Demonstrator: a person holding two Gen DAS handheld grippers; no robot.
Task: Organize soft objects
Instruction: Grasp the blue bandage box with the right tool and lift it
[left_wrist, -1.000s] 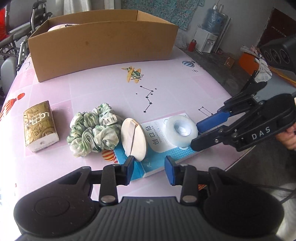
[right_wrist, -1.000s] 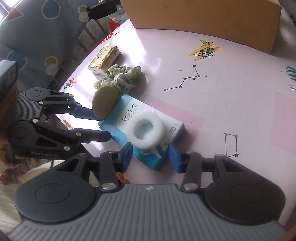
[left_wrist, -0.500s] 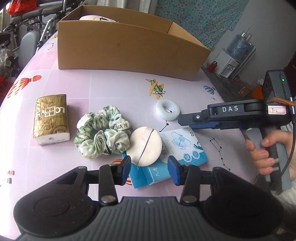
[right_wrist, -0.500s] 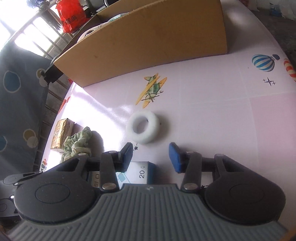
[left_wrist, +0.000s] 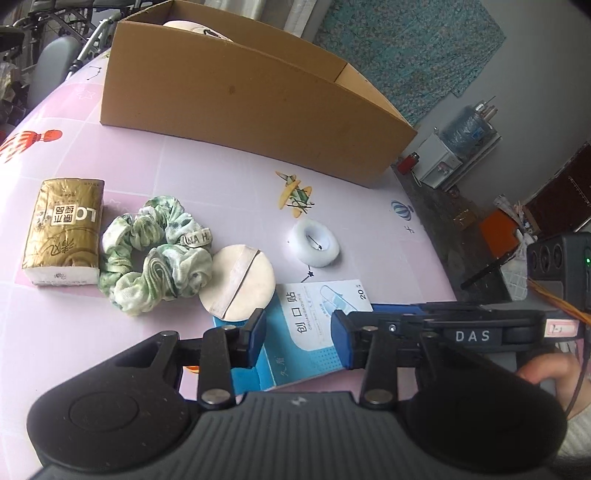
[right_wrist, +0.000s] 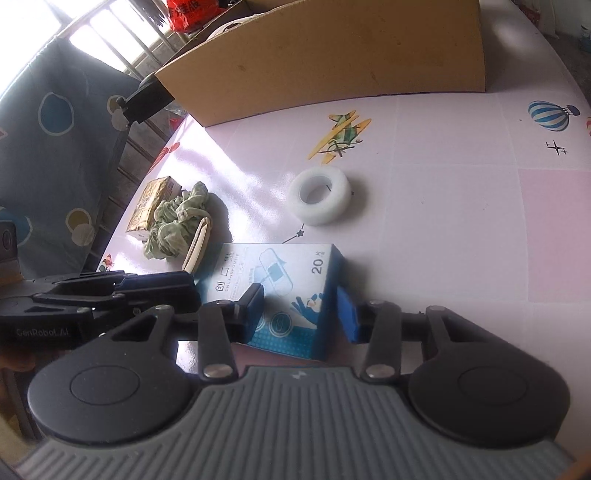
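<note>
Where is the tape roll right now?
In both views the tape roll lies flat on the table, between the airplane print and the blue box.

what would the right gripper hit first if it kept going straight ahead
Most likely the blue plaster box: it already sits between the open fingers of the right gripper, right at their tips. Past the box, the white tape roll lies further along roughly the same line, though depth is hard to judge through the fisheye.

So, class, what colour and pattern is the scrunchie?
The scrunchie is white with green blotches, clearest in the left wrist view.
</note>
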